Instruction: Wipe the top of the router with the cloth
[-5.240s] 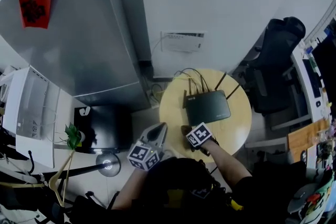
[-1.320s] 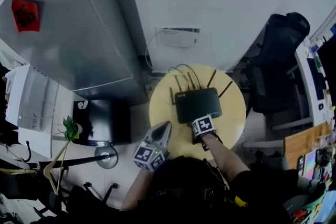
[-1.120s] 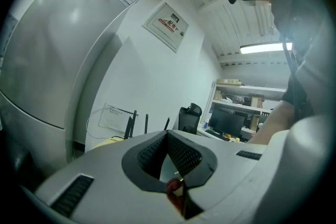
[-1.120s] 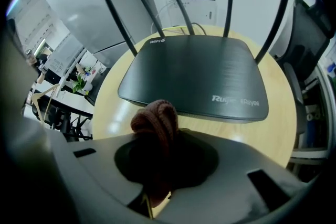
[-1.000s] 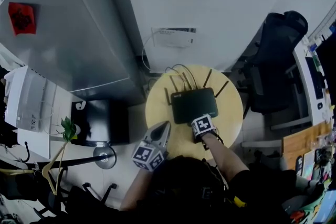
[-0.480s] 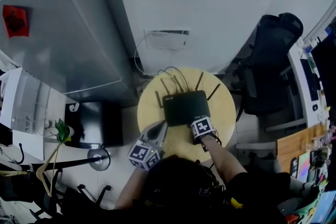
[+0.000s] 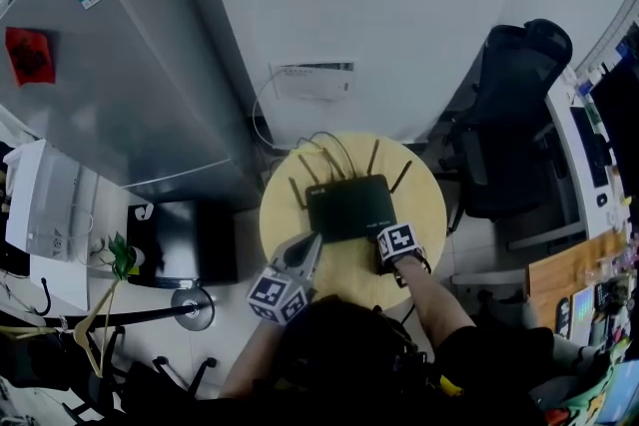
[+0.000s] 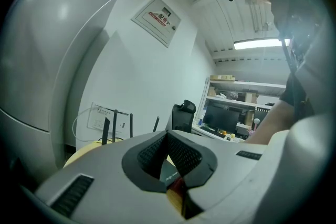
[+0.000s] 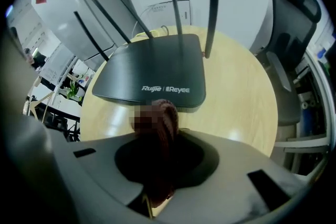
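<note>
Router (image 9: 152,73) just ahead of right claw (image 9: 160,138), cloth (image 9: 164,113) clamped

Head view steeply overhead, both gripper views low, close — all share router (image 7: 347,207)

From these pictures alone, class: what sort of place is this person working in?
Most likely an office or workroom corner. A black office chair stands near a small round wooden table holding a router, and the left gripper view shows a monitor below shelves.
</note>
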Demonstrator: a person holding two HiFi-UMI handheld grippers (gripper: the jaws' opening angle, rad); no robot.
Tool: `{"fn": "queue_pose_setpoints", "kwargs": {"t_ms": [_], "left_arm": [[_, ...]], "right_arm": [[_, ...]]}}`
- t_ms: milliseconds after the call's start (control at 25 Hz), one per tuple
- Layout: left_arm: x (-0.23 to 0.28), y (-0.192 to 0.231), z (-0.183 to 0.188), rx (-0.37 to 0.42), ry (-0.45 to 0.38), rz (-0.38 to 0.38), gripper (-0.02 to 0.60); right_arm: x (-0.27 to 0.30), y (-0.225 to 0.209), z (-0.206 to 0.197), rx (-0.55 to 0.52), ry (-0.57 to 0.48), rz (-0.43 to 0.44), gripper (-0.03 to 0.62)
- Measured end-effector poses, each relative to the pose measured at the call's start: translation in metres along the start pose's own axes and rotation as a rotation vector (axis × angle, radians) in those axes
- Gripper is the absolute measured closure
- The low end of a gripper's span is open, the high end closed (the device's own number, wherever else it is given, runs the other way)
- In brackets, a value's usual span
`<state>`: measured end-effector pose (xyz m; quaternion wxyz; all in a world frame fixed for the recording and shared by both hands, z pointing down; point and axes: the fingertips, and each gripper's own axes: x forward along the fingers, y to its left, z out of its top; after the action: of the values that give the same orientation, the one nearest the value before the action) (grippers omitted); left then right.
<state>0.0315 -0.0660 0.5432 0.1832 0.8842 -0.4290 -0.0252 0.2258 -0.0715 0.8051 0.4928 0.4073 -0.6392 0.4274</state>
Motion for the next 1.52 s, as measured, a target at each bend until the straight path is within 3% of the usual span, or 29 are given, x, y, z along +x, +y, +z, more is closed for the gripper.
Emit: {"fn": "queue_pose_setpoints", "kwargs": {"t_ms": [560,1160,1280,1400,1520], "left_arm": [[0.003,-0.012,-0.006,0.007,0.004,0.034,0.58],[0.013,-0.03,-0.009,0.009,0.002,0.09,0.58],[0.009,-0.038,-0.009,0.013,-0.01,0.131,0.58],[-0.007,-0.04,-0.004,0.023,-0.027,0.192,0.58],[-0.033,-0.025,0.003,0.025,-0.072,0.275,0.58]], "right_arm": [[-0.004,-0.036,-0.004,0.001,-0.035,0.058,0.533],[-0.01,-0.074,-0.004,0.09,-0.107,0.145,0.533],[-0.019,-0.09,0.003,0.17,-0.174,0.162,0.533],[-0.043,-0.093,0.015,0.264,-0.303,0.255,0.533],[-0.07,-0.084,0.026,0.277,-0.446,0.337,0.533]]}}
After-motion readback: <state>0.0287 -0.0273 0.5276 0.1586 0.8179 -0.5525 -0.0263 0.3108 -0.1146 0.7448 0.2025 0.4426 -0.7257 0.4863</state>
